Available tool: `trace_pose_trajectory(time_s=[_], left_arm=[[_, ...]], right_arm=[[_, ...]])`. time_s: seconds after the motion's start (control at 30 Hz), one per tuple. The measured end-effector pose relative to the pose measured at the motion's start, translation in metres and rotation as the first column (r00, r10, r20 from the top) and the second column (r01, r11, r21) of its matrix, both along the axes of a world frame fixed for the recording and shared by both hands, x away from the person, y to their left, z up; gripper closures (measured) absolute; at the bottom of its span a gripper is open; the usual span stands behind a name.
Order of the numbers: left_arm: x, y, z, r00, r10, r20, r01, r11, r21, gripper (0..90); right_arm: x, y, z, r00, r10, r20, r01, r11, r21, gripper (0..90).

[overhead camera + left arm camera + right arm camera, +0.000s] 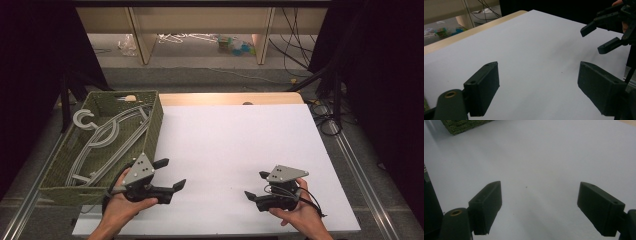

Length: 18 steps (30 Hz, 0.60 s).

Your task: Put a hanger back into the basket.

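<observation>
- Left hand-held gripper (170, 175): near left of the bench (240, 145), just right of the basket's near corner; jaws spread wide, nothing between them, pointing right.
- Right hand-held gripper (256, 185): near right of the bench, well apart from the left one; jaws wide apart, empty, pointing left.
- Green woven basket (150, 131): left edge of the bench.
- Grey clothes hangers (107, 137): stacked inside the basket, hooks toward its far left.
</observation>
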<state>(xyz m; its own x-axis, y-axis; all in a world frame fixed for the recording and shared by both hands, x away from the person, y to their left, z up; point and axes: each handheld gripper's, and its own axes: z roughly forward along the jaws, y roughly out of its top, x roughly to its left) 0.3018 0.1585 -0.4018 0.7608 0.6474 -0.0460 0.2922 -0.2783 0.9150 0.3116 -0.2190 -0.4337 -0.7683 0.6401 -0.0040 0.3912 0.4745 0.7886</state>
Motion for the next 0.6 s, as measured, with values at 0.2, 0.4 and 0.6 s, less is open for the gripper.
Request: trace_pose_trajectory(time_s=[0.2, 0.4, 0.6], left_arm=[[-0.004, -0.008, -0.021, 0.9996, -0.014, -0.023, 0.013, 0.9999, -0.007, 16.4], [-0.014, -0.015, -0.038, 0.998, 0.006, -0.063, -0.008, 0.9996, -0.028, 16.6], [-0.02, -0.018, -0.039, 0.9987, -0.008, -0.049, 0.007, 0.9995, -0.03, 16.6]], right_arm=[[0.0, 0.0, 0.001, 1.0, -0.003, 0.005, 0.003, 1.0, 0.008, 20.4], [-0.005, 0.002, 0.001, 1.0, -0.003, -0.005, 0.003, 1.0, 0.017, 19.9], [-0.014, 0.002, -0.001, 0.9999, 0.014, -0.009, -0.013, 0.999, 0.034, 19.0]])
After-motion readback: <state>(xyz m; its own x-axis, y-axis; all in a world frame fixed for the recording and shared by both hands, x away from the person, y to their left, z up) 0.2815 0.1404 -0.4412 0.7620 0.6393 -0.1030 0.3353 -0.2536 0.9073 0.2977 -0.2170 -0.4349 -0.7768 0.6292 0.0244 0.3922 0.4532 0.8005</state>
